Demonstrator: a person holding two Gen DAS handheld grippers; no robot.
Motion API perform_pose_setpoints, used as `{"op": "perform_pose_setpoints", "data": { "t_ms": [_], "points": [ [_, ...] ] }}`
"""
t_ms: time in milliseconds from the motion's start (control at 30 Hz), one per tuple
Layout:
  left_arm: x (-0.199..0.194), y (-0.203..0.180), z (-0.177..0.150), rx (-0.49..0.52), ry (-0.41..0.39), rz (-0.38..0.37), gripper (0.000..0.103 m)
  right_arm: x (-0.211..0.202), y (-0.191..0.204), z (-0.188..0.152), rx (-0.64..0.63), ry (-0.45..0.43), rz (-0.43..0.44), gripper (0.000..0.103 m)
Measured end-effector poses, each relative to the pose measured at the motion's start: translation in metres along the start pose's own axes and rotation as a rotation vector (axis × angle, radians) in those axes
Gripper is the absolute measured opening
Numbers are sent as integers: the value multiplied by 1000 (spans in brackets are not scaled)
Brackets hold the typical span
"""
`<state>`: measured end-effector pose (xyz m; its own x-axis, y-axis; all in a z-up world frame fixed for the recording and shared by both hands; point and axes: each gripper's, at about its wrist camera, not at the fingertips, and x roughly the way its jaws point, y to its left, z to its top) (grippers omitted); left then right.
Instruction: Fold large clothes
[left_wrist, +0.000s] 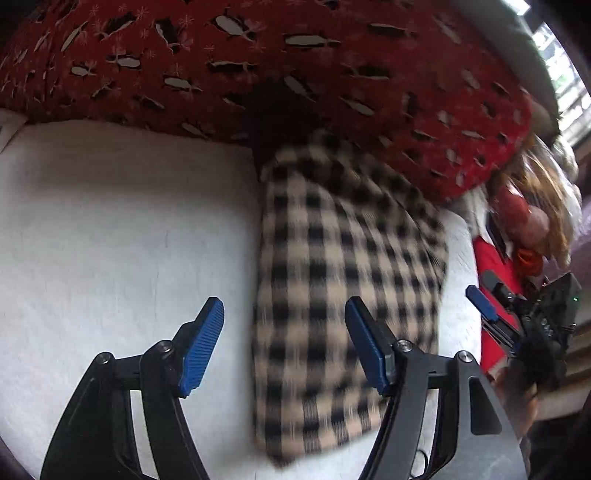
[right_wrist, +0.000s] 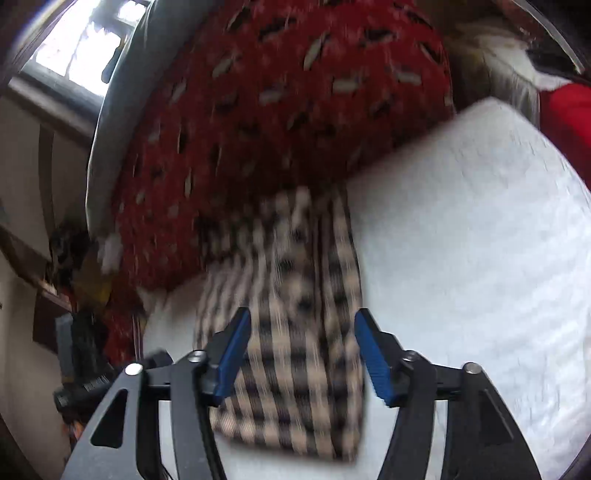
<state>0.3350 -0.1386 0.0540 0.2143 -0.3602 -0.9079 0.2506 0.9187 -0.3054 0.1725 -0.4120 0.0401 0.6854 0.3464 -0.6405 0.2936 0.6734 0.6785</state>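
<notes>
The checked cloth (left_wrist: 347, 280) lies folded in a long strip on the white mattress (left_wrist: 122, 229), centre-right in the left wrist view, its far end touching or tucked under the red patterned blanket (left_wrist: 295, 66) at the top of the frame. The left gripper (left_wrist: 284, 343) hangs over its near left edge with fingers wide and nothing between them. The right gripper (right_wrist: 301, 354) (both views are smeared) stands wide too, empty above the strip's near end. The risk, I judge: a careless grab takes only the top layer and the fold slides apart, or the blanket snags the far end.
</notes>
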Motion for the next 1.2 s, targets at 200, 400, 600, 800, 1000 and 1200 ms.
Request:
{"op": "perform_pose_setpoints", "data": {
  "t_ms": [200, 400, 600, 800, 1000, 1200],
  "points": [
    [37, -14, 53, -22, -29, 64, 67, 80, 2, 36, 37, 85, -55, 33],
    [87, -15, 68, -50, 28, 124, 70, 65, -39, 27, 125, -62, -22, 2],
    [68, -12, 50, -51, -22, 110, 69, 67, -46, 16, 122, -20, -148, 20],
    [51, -38, 38, 27, -99, 162, 69, 71, 25, 24, -205, -61, -85, 25],
    [75, -35, 29, 27, -57, 193, 69, 125, -9, 19, -150, 84, -272, 22],
    [63, -35, 23, 31, -73, 210, 69, 71, 17, -9, -261, -5, -183, 29]
  ]
}}
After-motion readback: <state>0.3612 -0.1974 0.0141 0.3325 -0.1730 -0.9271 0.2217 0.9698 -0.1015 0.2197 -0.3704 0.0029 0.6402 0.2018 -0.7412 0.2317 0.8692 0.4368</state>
